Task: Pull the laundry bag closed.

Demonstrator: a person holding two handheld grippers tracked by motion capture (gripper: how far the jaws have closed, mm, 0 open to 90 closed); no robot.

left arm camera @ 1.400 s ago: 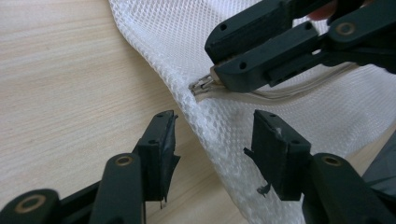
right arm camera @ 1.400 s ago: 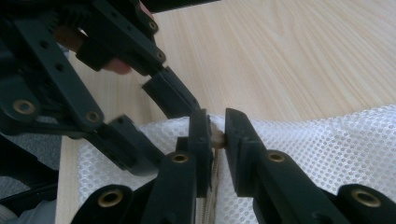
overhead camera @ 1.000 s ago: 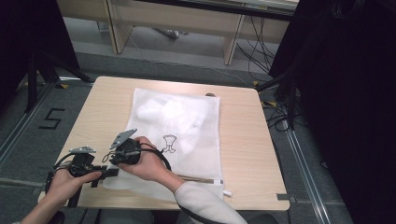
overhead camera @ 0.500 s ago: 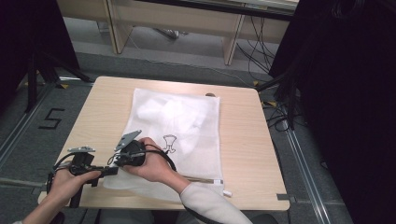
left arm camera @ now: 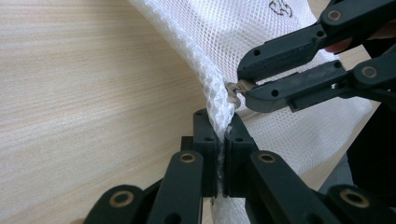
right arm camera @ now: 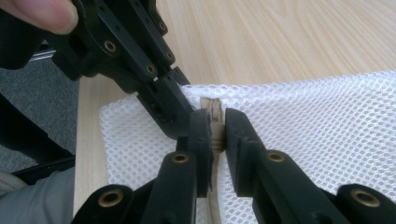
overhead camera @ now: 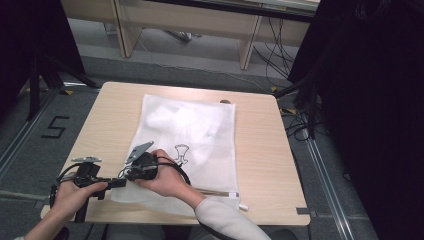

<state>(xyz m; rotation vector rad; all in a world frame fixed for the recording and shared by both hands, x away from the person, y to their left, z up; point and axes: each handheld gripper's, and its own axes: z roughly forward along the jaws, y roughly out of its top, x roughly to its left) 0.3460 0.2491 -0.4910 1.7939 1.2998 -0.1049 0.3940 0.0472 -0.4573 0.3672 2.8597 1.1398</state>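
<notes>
Both hands shifted slightly; right claw (right arm camera: 217, 128) pinches zipper pull (right arm camera: 214, 112).

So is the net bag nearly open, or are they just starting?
Just starting, it seems. Done: the left gripper has pinched the white mesh laundry bag at its corner edge. In hand: the right gripper is shut on the small metal zipper pull. Left: sliding it along the zipper.

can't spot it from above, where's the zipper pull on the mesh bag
At the mesh bag's near-left corner: the right gripper pinches the zipper pull just beyond the left gripper, which clamps the bag's edge.
</notes>
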